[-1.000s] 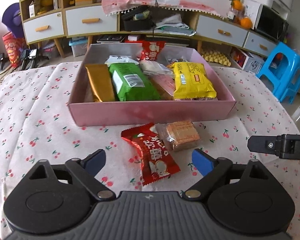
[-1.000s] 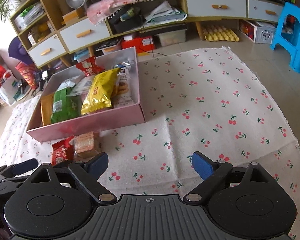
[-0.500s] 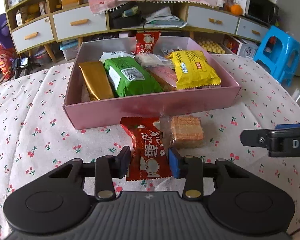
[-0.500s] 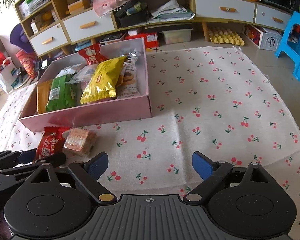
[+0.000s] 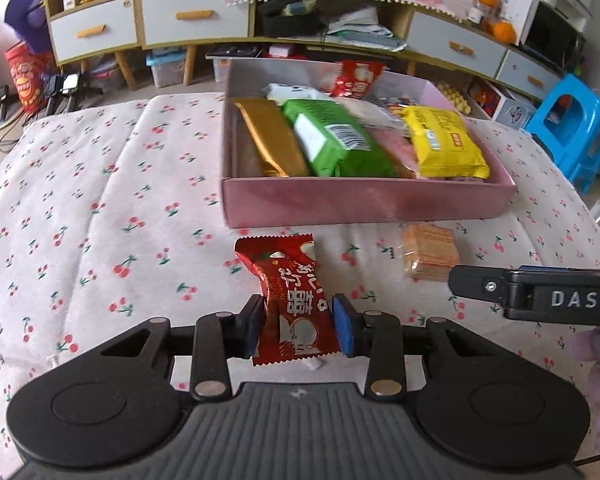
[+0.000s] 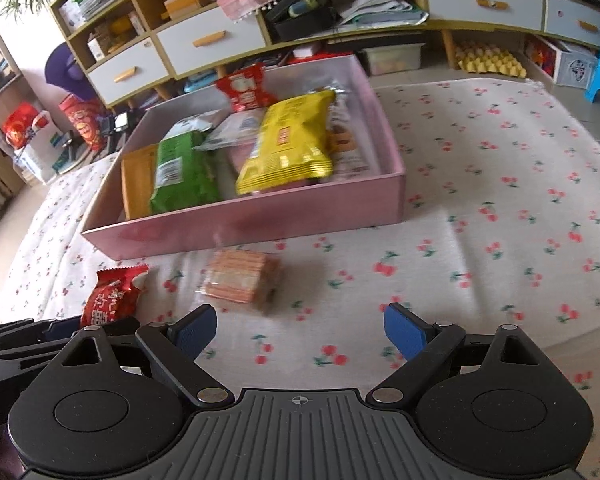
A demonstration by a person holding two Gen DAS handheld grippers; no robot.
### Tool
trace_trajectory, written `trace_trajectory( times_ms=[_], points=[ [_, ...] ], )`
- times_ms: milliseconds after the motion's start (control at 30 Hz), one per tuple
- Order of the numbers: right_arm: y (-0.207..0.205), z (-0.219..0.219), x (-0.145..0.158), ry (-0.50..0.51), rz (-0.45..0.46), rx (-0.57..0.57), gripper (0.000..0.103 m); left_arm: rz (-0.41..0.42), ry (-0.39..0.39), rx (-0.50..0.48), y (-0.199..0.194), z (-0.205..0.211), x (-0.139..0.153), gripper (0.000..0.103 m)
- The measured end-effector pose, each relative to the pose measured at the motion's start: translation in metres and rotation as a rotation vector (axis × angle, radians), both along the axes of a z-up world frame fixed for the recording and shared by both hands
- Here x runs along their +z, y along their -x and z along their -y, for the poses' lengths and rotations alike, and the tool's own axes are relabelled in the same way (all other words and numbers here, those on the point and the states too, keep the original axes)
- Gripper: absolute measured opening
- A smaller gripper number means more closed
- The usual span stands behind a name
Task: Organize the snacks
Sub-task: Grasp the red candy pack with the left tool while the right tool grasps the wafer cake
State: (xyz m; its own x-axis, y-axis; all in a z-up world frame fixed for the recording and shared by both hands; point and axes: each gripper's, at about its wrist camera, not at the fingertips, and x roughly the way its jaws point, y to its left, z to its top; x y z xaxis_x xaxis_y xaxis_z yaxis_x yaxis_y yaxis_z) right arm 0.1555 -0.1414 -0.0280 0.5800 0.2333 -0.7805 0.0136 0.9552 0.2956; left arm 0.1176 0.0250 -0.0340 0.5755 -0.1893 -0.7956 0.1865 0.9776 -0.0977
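Note:
A red snack packet sits between the blue pads of my left gripper, whose jaws are closing and press on its sides. The same packet shows at the lower left of the right wrist view. A clear pack of orange wafers lies on the cloth just in front of the pink box. My right gripper stands open a little short of the wafer pack, with nothing between its fingers. The pink box holds gold, green, yellow and red packets.
A cherry-print cloth covers the table. Behind it stand a low cupboard with white drawers and a blue plastic stool. One finger of the right gripper reaches in at the right of the left wrist view.
The left jaws went from wide open to closed on the red packet, which now sits apart from the wafer pack. The right gripper moved closer to the wafer pack.

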Motion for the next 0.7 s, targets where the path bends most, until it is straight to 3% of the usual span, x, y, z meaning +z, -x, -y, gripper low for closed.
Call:
trace_trajectory(
  times_ms=[267, 467, 700],
  points=[
    [-0.009, -0.023, -0.003, -0.031, 0.018, -0.006, 0.093, -0.024, 0.042, 0.041, -0.001, -0.015, 0.003, 0.034],
    [-0.013, -0.037, -0.004, 0.013, 0.041, -0.016, 0.092, -0.033, 0.045, 0.047, -0.002, -0.021, 0.004, 0.034],
    [-0.015, -0.045, -0.003, 0.083, 0.044, -0.025, 0.069, -0.035, 0.053, 0.056, -0.003, -0.027, 0.005, 0.034]
  ],
)
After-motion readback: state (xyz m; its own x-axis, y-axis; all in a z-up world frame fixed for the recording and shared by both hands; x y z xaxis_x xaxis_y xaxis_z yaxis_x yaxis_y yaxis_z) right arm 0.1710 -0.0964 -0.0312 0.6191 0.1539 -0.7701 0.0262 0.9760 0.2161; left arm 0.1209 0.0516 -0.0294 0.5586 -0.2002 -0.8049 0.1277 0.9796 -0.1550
